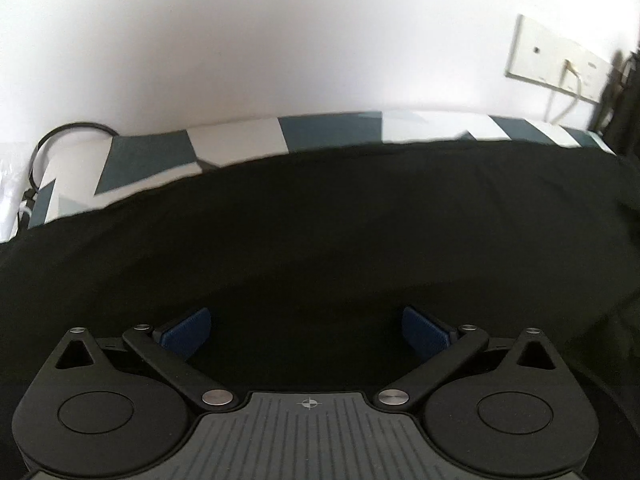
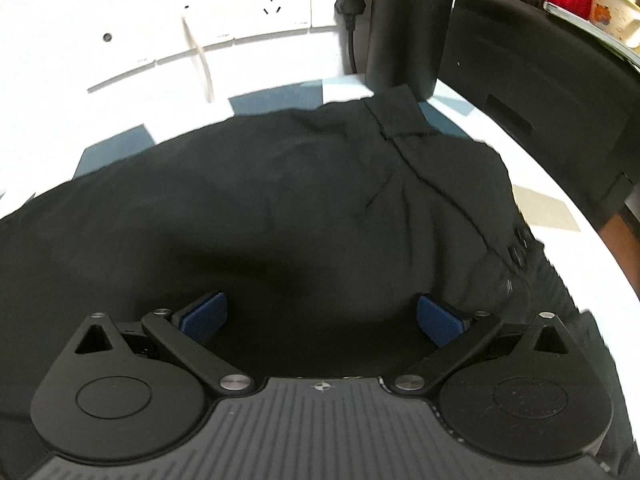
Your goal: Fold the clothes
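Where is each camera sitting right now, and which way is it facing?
Left wrist: on the left gripper, angled down over the black garment toward the white wall; its open blue fingers show.
Right wrist: on the right gripper, angled down over the garment's waistband toward wall sockets and a black chair; open fingers show.
Shared: the garment, the patterned tablecloth and the wall.

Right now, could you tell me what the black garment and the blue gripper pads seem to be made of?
Black garment: matte woven cloth, probably cotton blend; soft creases, stitched seam, no sheen. Pads of the right gripper: blue, finely textured, likely rubber or grip tape; hard to confirm.
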